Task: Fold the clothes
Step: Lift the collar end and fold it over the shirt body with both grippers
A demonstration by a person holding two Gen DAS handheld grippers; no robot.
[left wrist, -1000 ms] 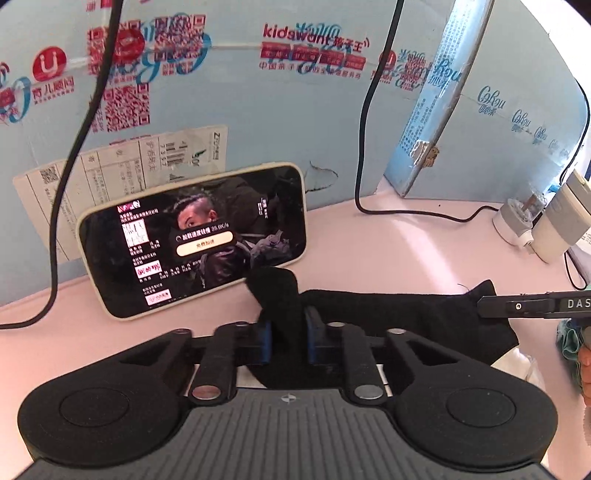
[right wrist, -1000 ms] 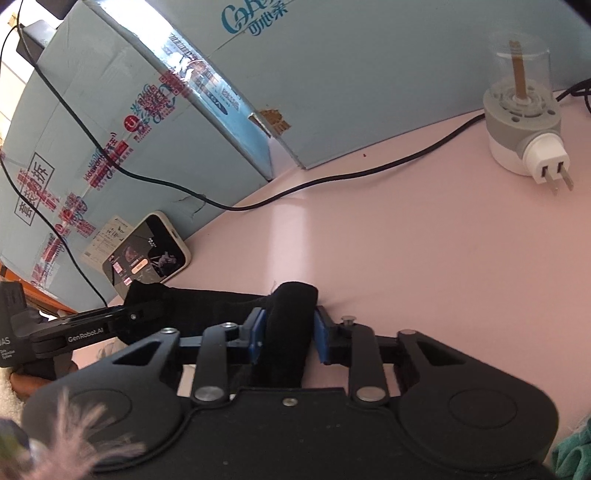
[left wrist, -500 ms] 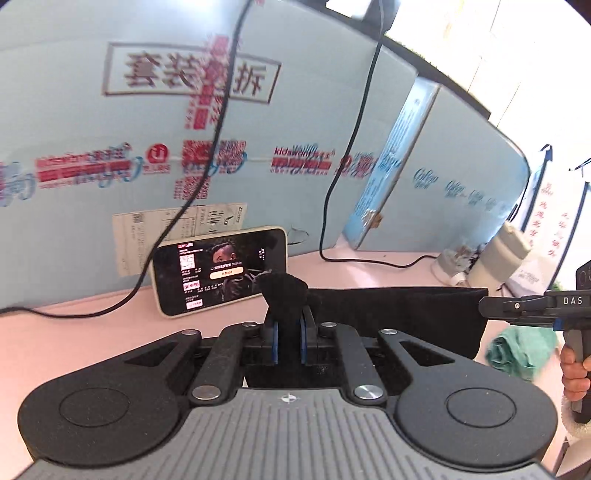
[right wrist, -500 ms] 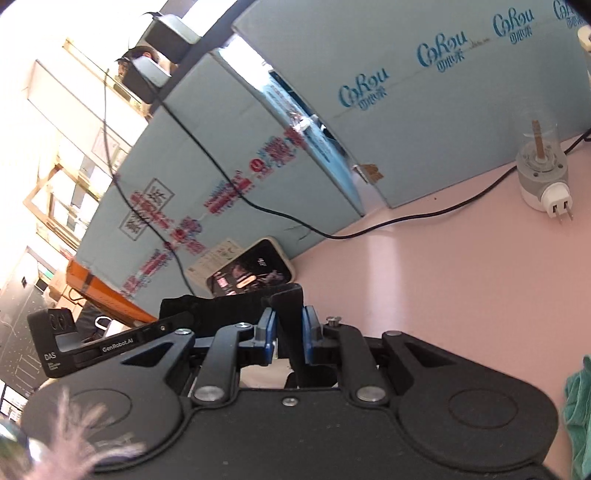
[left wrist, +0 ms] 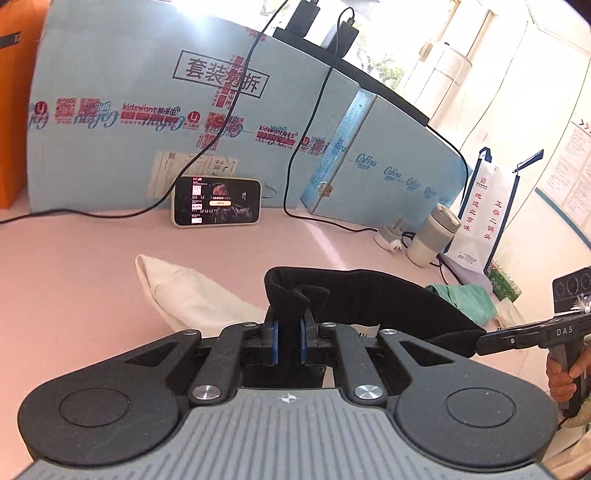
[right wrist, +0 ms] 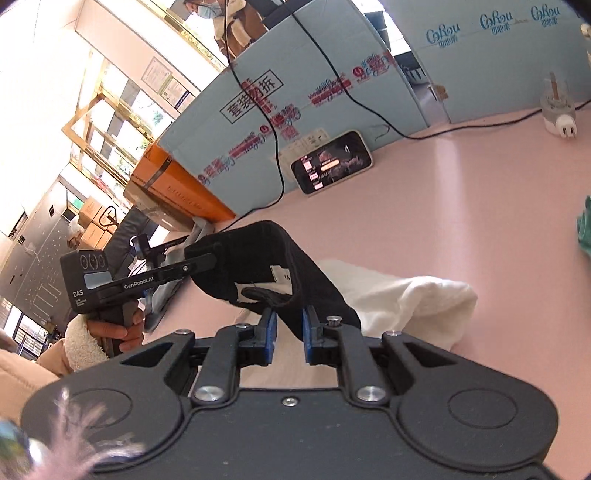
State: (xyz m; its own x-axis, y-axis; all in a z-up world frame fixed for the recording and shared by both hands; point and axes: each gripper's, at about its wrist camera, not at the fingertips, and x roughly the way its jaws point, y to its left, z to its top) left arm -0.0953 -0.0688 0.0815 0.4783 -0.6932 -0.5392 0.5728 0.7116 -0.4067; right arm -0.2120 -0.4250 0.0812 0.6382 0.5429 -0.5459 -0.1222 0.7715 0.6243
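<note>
Pink tabletop [left wrist: 92, 288], backed by light-blue printed cardboard panels [left wrist: 129, 110]: that is my working ground. Item count as I read it: one black garment [left wrist: 369, 295], two grippers, one white cloth [left wrist: 184, 291], one green cloth [left wrist: 465, 295], one phone [left wrist: 217, 201] propped against the panels with its screen lit, one white plug adapter [right wrist: 558, 114], one pale cup [left wrist: 432, 236], one white paper bag [left wrist: 484, 218], two black cables [left wrist: 306, 133] hanging down the panels. My left gripper [left wrist: 288, 341] has its blue pads pressed together on one end of the black garment, which rises just ahead of the fingers and stretches off to their right, clear of the table. My right gripper [right wrist: 289, 336] pinches the other end; there the pads sit a little apart with fabric between them, and the garment runs ahead and left of the fingers to the left gripper's tip. White cloth lies on the table under the span, just right of the right fingers. Left wrist view alone shows the cup, the paper bag and the greater part of the green cloth, all ahead and right of its fingers. Right wrist view alone shows an orange box [right wrist: 173, 188] past the panels, a bystander [right wrist: 229, 26] behind them, and the hand [right wrist: 110, 328] with a fleecy cuff on the left gripper's handle.
</note>
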